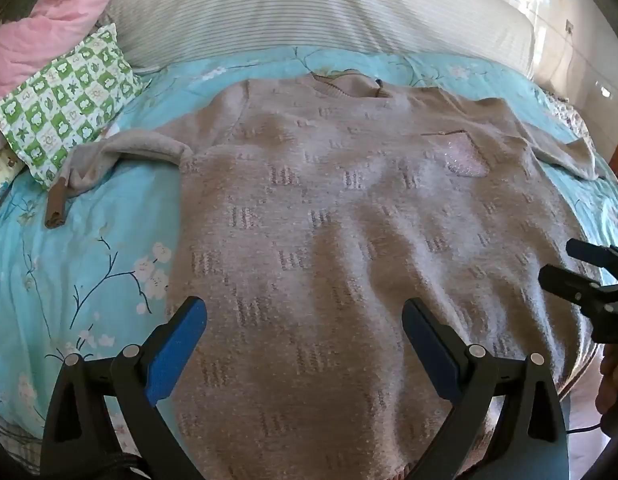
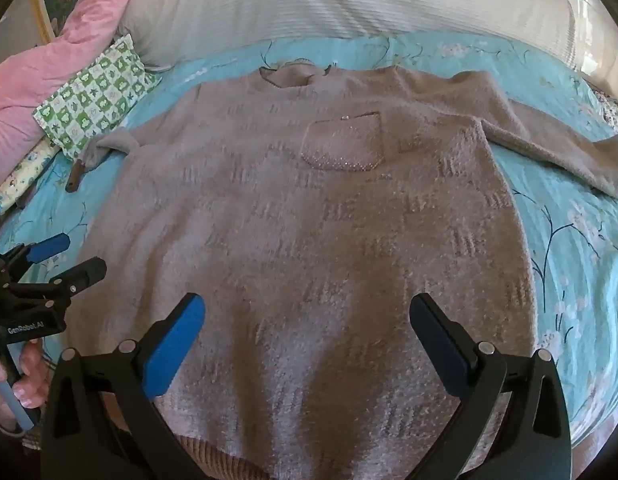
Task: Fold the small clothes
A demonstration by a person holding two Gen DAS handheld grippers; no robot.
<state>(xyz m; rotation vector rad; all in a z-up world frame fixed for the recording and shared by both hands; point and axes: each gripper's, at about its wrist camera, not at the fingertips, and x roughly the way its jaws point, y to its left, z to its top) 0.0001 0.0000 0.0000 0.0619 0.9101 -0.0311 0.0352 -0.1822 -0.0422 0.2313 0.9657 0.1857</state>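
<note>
A fuzzy beige-pink sweater (image 1: 329,220) lies flat and face up on the bed, collar at the far end, hem toward me; it also shows in the right wrist view (image 2: 309,220). A sparkly chest pocket (image 2: 343,146) sits on its front. The left sleeve (image 1: 109,156) bends out to the left, the right sleeve (image 2: 557,148) stretches right. My left gripper (image 1: 305,316) is open and empty above the lower left body. My right gripper (image 2: 307,312) is open and empty above the lower middle. Each gripper shows at the edge of the other's view (image 1: 581,272) (image 2: 65,258).
The sweater rests on a turquoise floral quilt (image 1: 69,260). A green-and-white checked pillow (image 1: 65,100) and a pink duvet (image 1: 41,28) lie at the far left. A large striped white pillow (image 1: 329,12) runs across the head of the bed.
</note>
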